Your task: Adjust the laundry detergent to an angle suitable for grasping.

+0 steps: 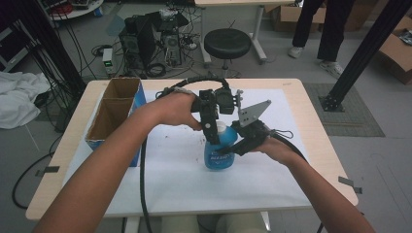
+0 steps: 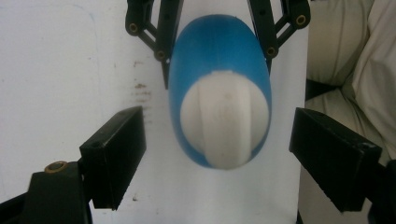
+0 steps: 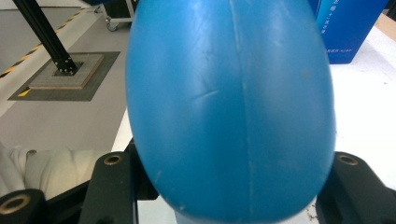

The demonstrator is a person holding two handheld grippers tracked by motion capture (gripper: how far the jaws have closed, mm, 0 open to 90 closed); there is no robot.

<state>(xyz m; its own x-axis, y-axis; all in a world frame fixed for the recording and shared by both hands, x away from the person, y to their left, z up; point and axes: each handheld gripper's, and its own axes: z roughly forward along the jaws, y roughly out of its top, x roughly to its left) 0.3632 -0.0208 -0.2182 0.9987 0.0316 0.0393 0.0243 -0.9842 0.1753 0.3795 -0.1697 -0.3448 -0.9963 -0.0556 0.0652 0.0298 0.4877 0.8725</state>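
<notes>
Bottle [image 1: 217,154] near cardboard box [image 1: 112,114]

Both black claws [image 1: 210,127] [image 1: 241,144] carry brass-ringed screws, thick black cables, one grey triangular plate [image 1: 252,112].

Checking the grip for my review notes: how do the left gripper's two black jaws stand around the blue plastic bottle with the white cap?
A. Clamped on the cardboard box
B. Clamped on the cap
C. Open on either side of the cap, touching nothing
C: in the left gripper view, the left gripper has bare gaps between both jaws and the white cap of the blue plastic bottle.
</notes>
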